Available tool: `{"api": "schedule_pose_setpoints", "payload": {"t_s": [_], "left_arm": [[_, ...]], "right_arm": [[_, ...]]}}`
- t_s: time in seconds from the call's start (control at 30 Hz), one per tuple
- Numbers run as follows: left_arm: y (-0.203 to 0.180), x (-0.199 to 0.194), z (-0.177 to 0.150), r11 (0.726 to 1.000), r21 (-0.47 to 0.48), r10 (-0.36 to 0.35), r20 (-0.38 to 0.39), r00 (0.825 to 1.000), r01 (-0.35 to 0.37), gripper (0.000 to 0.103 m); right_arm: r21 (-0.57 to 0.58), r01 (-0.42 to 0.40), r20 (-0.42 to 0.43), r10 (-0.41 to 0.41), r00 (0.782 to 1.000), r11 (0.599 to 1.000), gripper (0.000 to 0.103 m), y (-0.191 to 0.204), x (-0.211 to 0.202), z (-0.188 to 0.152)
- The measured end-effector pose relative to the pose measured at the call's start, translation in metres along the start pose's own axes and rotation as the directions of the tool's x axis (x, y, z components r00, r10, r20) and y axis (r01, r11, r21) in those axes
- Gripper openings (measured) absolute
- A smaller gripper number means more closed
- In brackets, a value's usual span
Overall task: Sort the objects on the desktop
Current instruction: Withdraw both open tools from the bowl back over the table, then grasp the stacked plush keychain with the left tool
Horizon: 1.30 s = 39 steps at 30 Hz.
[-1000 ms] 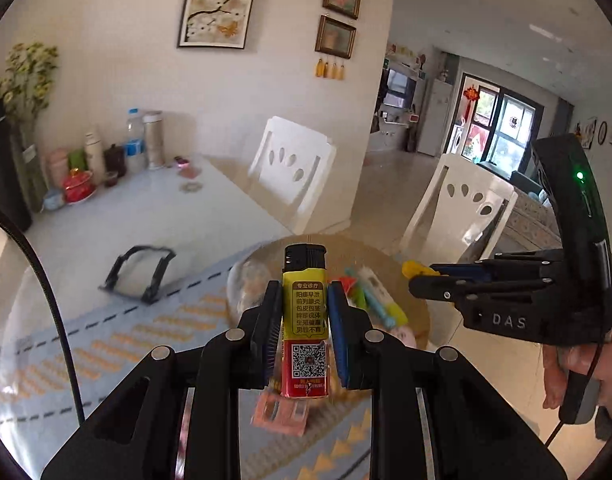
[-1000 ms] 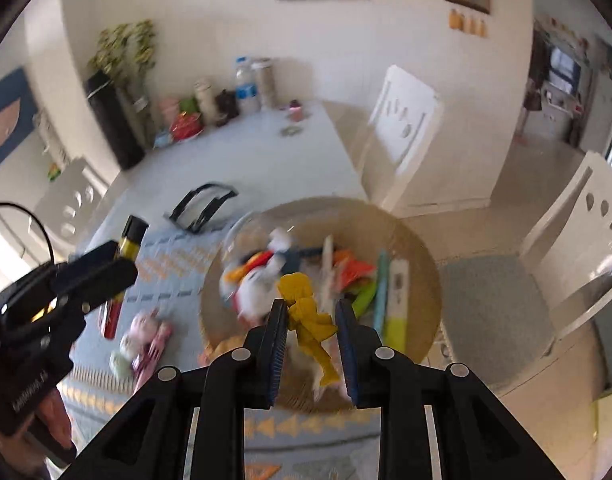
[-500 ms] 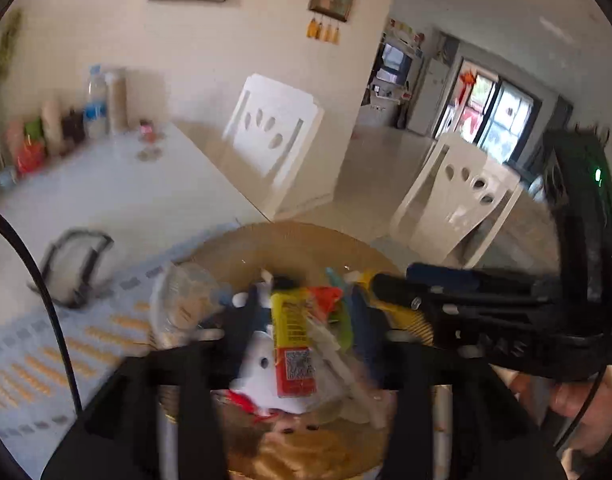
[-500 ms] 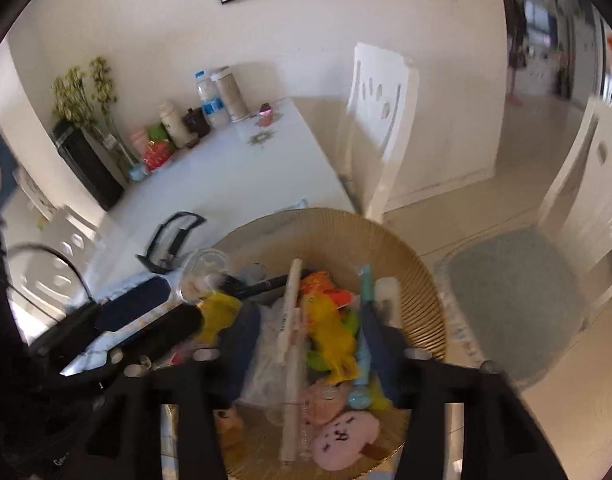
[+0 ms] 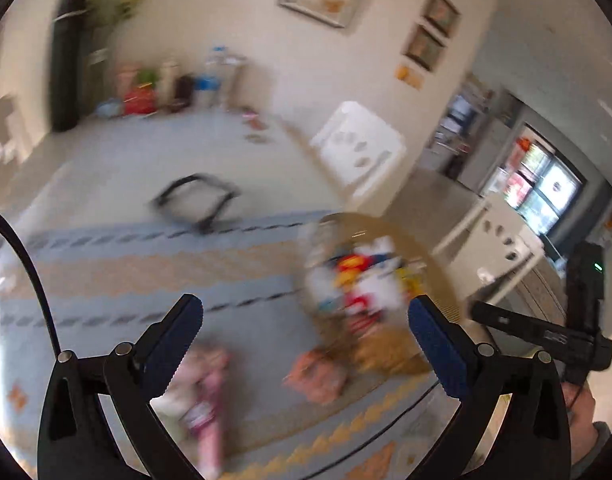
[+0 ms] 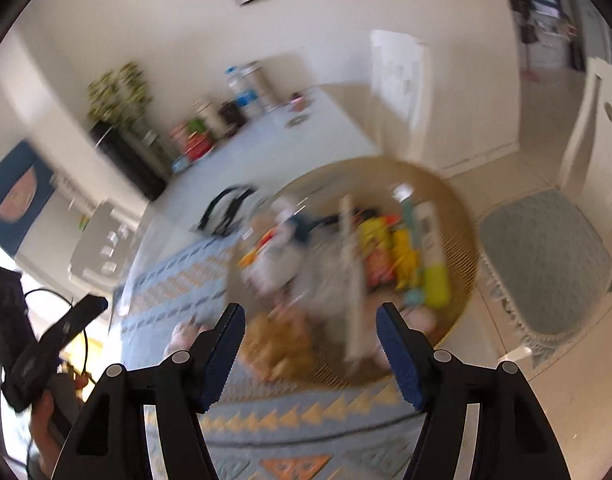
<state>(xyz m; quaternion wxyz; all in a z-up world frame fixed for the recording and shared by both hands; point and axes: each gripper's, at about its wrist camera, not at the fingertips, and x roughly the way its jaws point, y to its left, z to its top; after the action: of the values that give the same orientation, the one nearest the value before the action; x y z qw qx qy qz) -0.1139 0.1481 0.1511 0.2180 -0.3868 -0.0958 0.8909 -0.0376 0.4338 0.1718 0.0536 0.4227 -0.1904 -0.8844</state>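
While both views are blurred, the risks are judged, not seen.
Left gripper (image 5: 306, 332): jaws opening wide, empty; could knock the pink toy (image 5: 204, 392) beneath.
Right gripper (image 6: 310, 344): opening, nothing held; may clip the long stick (image 6: 352, 280).
Basket (image 6: 464, 216): right, farther, heaped; items could spill onto the worktop (image 5: 126, 160).

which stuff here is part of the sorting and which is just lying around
Part of the job:
- woven basket full of small items
- pink toy on the patterned mat
- orange packet beside the basket

Just lying about:
- black stand
- bottles and jars by the wall
- white chairs
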Motion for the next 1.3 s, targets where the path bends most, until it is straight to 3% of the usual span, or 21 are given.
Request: {"api": "schedule_pose_setpoints", "payload": {"t_s": [0.2,0.4,0.57,0.77,0.97,1.07,1.1,1.13,1.2,1.3], "left_arm": [[0.080,-0.025,-0.038,0.988,-0.104,0.107,-0.088,0.990,-0.116,0.103],[0.110,-0.013,-0.069,0.986,-0.105,0.109,-0.172,0.979,-0.129,0.103],[0.101,0.029,-0.080,0.995,0.040,0.096,-0.275,0.957,-0.088,0.103],[0.090,0.072,-0.085,0.960,0.266,0.177,-0.334,0.926,-0.088,0.103],[0.090,0.087,-0.083,0.930,0.355,0.221,-0.320,0.921,-0.100,0.101],[0.089,0.091,-0.081,0.930,0.355,0.208,-0.297,0.932,-0.094,0.085],[0.087,0.091,-0.081,0.927,0.366,0.194,-0.277,0.941,-0.083,0.069],[0.084,0.089,-0.081,0.923,0.379,0.180,-0.261,0.948,-0.071,0.046],[0.082,0.089,-0.080,0.919,0.389,0.174,-0.253,0.952,-0.065,0.041],[0.092,0.076,-0.081,0.938,0.344,0.138,-0.243,0.960,-0.047,0.039]], "right_arm": [[-0.136,-0.076,-0.149,0.055,0.987,0.988,0.067,0.068,0.027,-0.060],[-0.166,-0.102,-0.289,0.051,0.956,0.981,0.067,0.112,0.062,-0.105],[-0.153,-0.096,-0.374,0.032,0.927,0.984,0.067,0.126,0.079,-0.125],[-0.130,-0.034,-0.371,-0.017,0.928,0.991,0.067,0.128,0.077,-0.132],[-0.112,0.036,-0.371,-0.075,0.926,0.993,0.067,0.125,0.073,-0.140],[-0.124,0.062,-0.357,-0.102,0.929,0.990,0.067,0.130,0.071,-0.144],[-0.134,0.073,-0.346,-0.115,0.931,0.988,0.067,0.132,0.070,-0.145],[-0.144,0.080,-0.336,-0.125,0.934,0.986,0.067,0.135,0.069,-0.145],[-0.162,0.095,-0.320,-0.143,0.937,0.982,0.067,0.141,0.070,-0.144],[-0.176,0.087,-0.299,-0.137,0.945,0.981,0.067,0.152,0.076,-0.139]]}}
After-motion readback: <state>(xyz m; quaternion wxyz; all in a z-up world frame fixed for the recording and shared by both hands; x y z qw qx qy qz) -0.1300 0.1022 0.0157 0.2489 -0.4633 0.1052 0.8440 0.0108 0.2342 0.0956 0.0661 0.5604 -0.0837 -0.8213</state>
